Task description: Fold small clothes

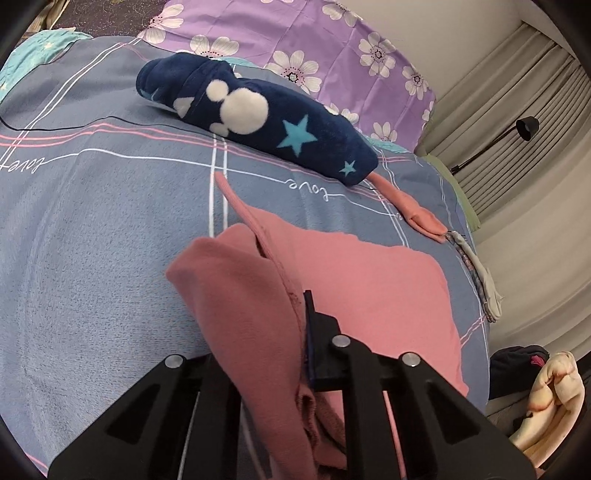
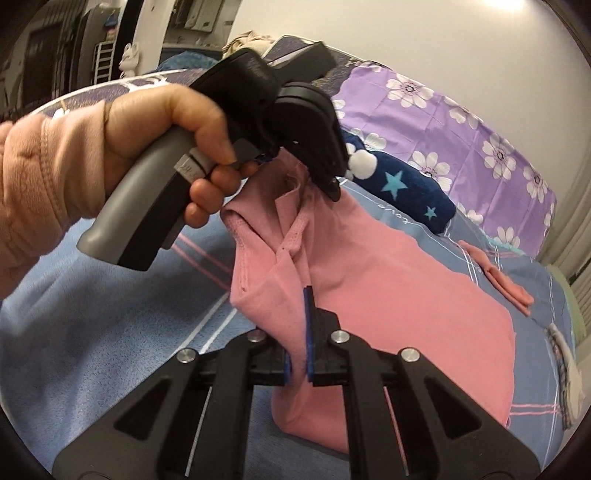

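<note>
Bed covered by grey-blue sheet [image 1: 92, 221] with pink and white lines. Purple floral pillow [image 1: 314, 44] at far end. Pale curtain [image 1: 524, 122] beyond, black lamp [image 1: 526, 127] before it. White wall [image 2: 406, 33].

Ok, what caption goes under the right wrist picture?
Both grippers, left gripper and right gripper, pinch the pink top above the bed.

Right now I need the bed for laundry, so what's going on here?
A person is folding a small pink garment on the bed cover, with a hand-held gripper in each hand. The left gripper and the right gripper are both clamped on one edge of it, lifting that edge while the rest lies on the cover. A navy fleece piece with stars sits behind, and a small folded pink item lies to the side.
</note>
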Available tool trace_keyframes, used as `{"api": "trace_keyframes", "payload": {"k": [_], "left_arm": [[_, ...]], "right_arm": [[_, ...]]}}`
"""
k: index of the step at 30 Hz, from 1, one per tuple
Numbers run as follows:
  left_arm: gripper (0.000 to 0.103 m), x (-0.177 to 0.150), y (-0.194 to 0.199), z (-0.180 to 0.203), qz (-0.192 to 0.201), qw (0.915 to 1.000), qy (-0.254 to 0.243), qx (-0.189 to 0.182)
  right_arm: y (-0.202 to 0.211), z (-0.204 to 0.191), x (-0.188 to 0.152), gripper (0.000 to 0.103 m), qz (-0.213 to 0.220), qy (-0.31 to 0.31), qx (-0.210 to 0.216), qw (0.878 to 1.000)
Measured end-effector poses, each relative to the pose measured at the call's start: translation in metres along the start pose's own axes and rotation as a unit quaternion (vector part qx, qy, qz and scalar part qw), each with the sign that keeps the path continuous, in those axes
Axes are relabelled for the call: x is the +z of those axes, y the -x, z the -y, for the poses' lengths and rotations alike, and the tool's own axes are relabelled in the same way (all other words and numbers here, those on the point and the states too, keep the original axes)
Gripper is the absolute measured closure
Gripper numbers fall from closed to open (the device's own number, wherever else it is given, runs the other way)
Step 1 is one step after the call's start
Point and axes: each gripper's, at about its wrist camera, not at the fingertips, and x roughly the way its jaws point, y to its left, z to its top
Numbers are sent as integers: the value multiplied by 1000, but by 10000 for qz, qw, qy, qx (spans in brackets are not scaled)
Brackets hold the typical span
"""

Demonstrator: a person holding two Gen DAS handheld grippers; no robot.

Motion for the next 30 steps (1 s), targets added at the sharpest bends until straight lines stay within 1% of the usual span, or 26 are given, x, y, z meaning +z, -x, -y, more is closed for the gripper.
{"api": "trace_keyframes", "payload": {"k": [6,10,15,22,26,30], "left_arm": [[92,6,5,25,87,9998,-143,102],[92,11,6,51,151,9993,-312,148],[92,14,-4,87,156,9982,-518,264],[93,16,-28,148,111,9954,-847,439],[93,15,-50,184,-4,9920,-1115,589],[93,8,-81,220,-174,9877,-1382,716]], "right_arm": [[13,25,-5,99,111,-403,3,9991],[26,49,-15,99,254,-784,11,9966],[38,74,-29,99,317,-1106,-28,9934],[53,122,-53,99,422,-1652,-39,9853],[58,150,-71,99,428,-1986,-32,9791],[60,179,-93,99,339,-2335,34,9718]]}}
